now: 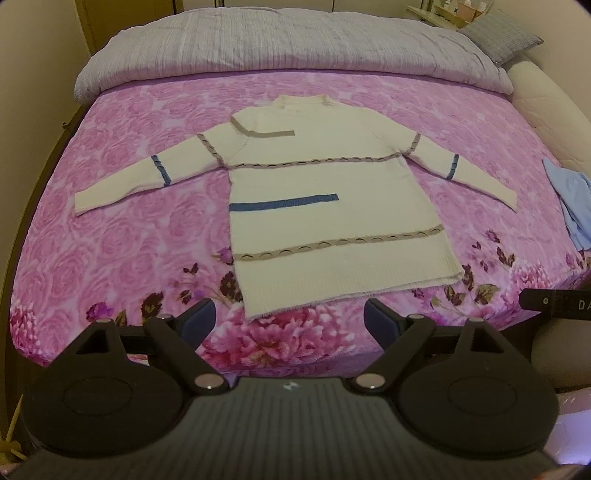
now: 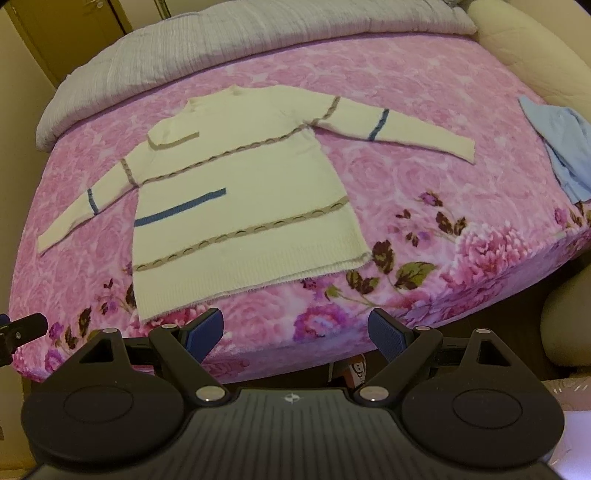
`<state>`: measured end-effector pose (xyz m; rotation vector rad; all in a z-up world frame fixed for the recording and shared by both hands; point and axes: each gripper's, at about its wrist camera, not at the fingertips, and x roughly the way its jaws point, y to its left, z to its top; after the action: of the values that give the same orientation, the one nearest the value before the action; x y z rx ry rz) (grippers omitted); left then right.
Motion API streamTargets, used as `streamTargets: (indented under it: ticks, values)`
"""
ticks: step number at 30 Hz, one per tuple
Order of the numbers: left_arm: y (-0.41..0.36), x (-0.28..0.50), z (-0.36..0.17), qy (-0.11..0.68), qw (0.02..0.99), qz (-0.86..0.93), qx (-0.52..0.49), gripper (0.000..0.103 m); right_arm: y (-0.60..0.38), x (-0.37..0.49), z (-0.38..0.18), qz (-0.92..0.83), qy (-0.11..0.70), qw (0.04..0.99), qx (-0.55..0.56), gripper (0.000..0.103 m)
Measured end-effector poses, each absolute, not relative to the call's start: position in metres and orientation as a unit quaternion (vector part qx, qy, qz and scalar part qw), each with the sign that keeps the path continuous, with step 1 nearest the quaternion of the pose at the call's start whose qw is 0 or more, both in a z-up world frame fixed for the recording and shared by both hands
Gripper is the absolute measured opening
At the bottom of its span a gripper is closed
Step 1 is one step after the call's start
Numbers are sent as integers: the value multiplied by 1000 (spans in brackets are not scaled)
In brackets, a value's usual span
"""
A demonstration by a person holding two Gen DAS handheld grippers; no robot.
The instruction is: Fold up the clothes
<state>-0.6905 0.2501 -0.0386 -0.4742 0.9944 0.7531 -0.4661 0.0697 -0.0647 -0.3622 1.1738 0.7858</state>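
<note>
A cream sweater [image 1: 325,206] lies flat on the bed [image 1: 110,240], front up, collar toward the far side and hem near the front edge. Both sleeves are spread out to the sides, each crossed by 1 blue band. The body carries 2 tan braided stripes, 1 short blue stripe and 1 tan bar near the shoulder. The bed wears a pink floral cover, with a grey quilt [image 1: 277,44] bunched along its far side and a grey pillow [image 1: 502,33] at the far right corner. A light blue garment [image 2: 561,144], crumpled, sits at the right edge, well apart from the sweater; what kind of garment it is I cannot tell.

The left gripper [image 1: 290,317] hangs just off the hem, jaws wide apart and empty. The right gripper [image 2: 295,330] sits over the bed's front edge, right of the hem, jaws likewise spread and empty.
</note>
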Motion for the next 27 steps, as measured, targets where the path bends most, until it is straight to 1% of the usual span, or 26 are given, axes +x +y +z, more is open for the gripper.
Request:
streamTargets:
  ticks: [7, 11, 14, 18, 24, 27]
  values:
    - [264, -681, -38, 454, 777, 367, -235, 86, 91, -447, -65, 378, 536, 736, -170, 88]
    - [280, -671, -43, 440, 767, 386, -262, 87, 118, -415, -74, 400, 533, 723, -183, 88]
    - [299, -661, -50, 423, 753, 407, -298, 87, 138, -391, -81, 416, 531, 713, -192, 88]
    - [324, -651, -65, 381, 731, 431, -367, 87, 165, -359, -91, 438, 528, 699, -205, 88]
    - [354, -652, -95, 332, 687, 470, -444, 87, 196, -307, -127, 431, 551, 683, -209, 88]
    - [369, -664, -110, 308, 664, 487, -477, 86, 209, -289, -145, 417, 575, 677, -195, 88]
